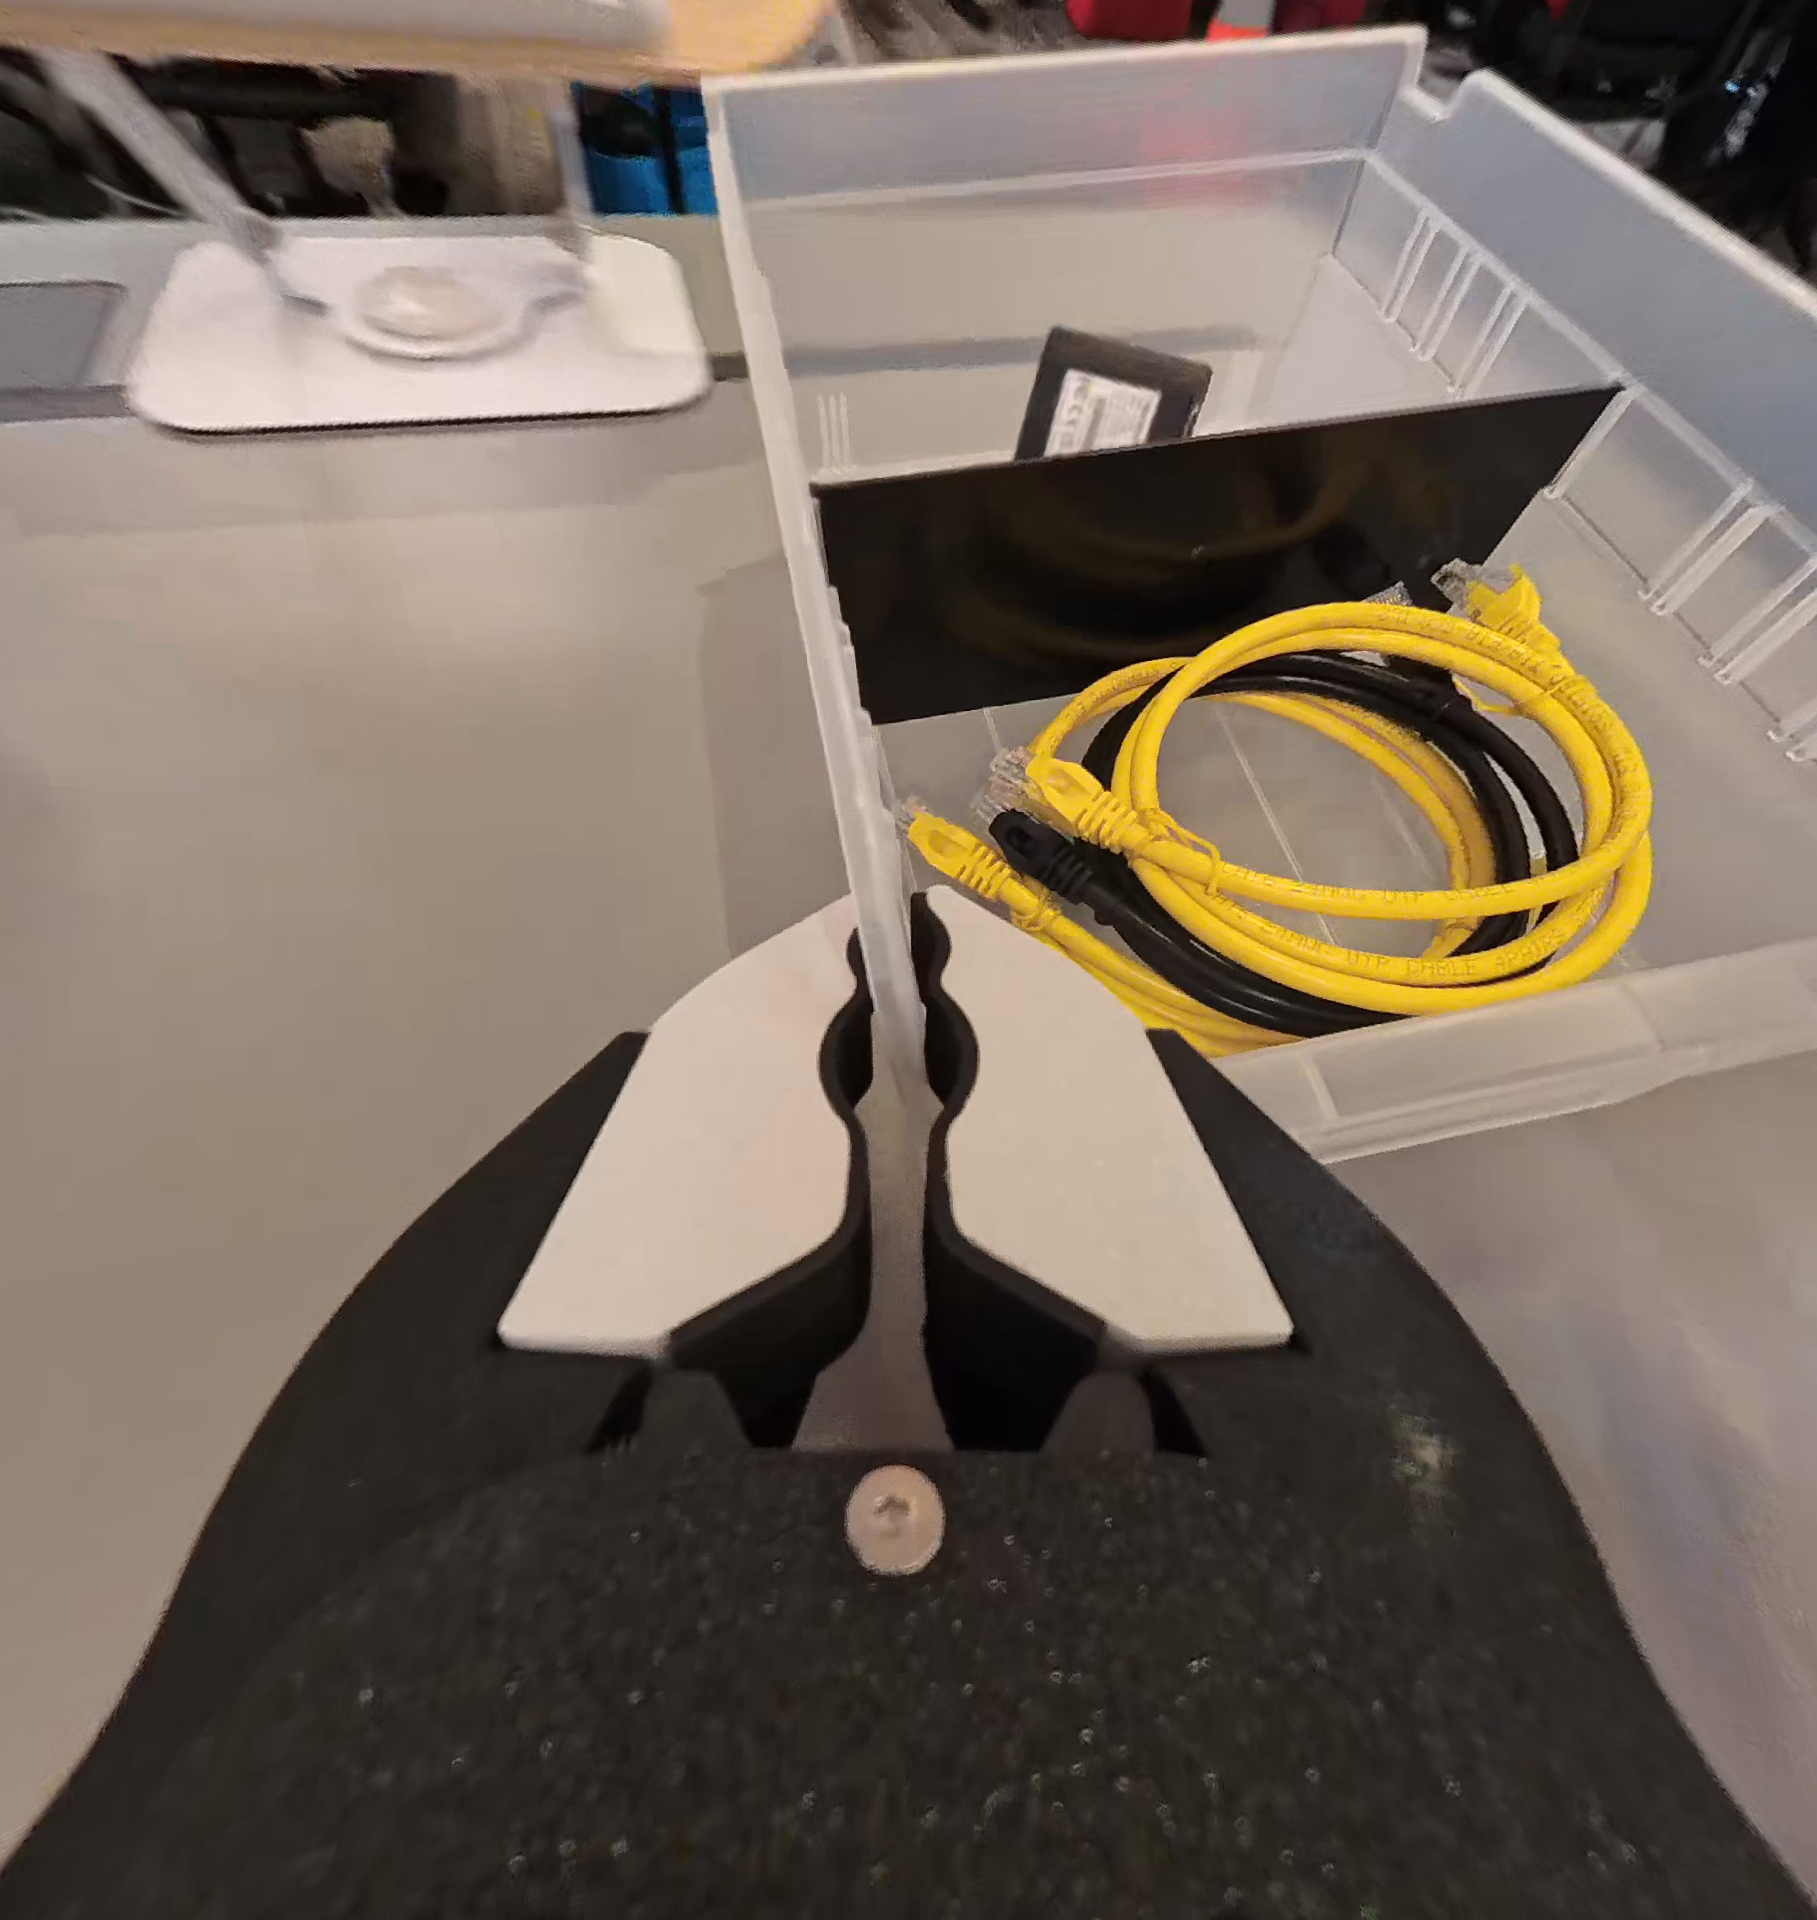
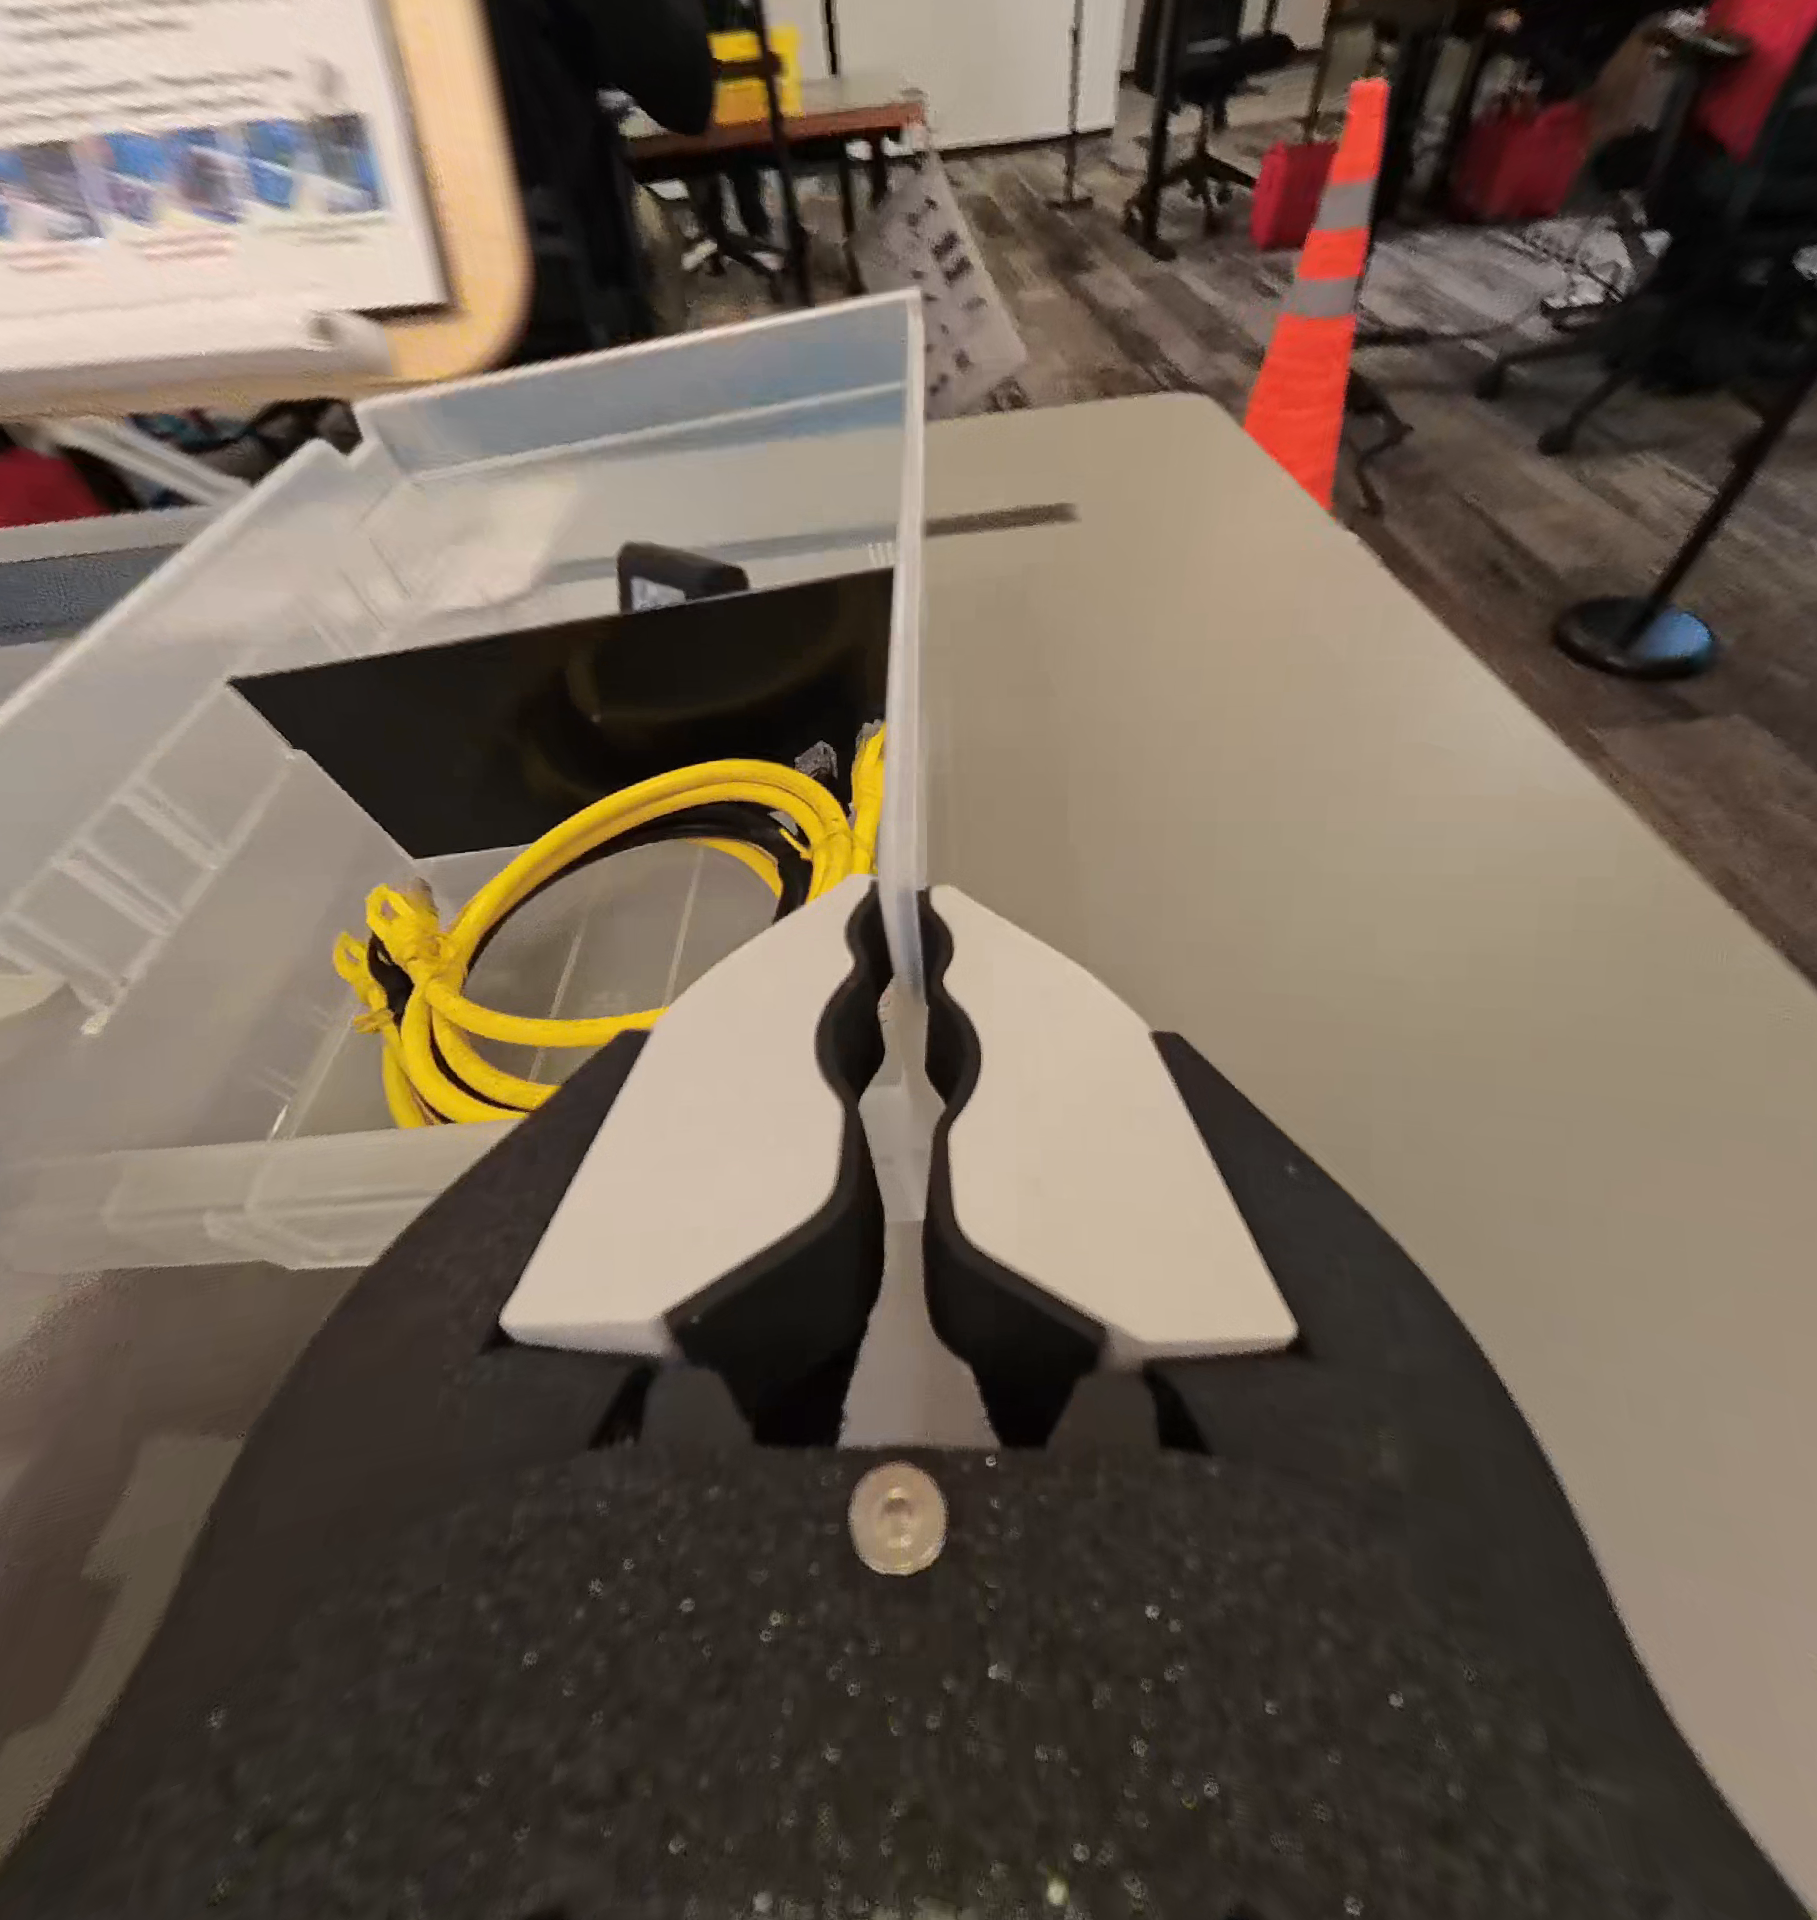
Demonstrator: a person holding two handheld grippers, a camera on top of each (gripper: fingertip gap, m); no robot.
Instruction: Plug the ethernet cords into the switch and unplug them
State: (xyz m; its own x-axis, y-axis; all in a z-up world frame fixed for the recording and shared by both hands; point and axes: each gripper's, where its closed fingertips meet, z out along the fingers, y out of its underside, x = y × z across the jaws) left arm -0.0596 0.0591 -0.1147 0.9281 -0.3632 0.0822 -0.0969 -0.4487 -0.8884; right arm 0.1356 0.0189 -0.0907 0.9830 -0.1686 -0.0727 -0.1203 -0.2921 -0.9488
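A clear plastic bin stands on the grey table. Coiled yellow ethernet cords and a black cord lie in its near compartment, in front of a black divider. A black box-like device leans behind the divider. My left gripper is shut on the bin's left side wall. My right gripper is shut on the bin's right side wall. The right wrist view also shows the cords, the divider and the device.
A white stand base sits on the table left of the bin. The grey table stretches to the right of the bin. An orange cone, chairs and a post base stand on the floor beyond. A picture board hangs at upper left. The grippers' ends are close to 20 cm from one another.
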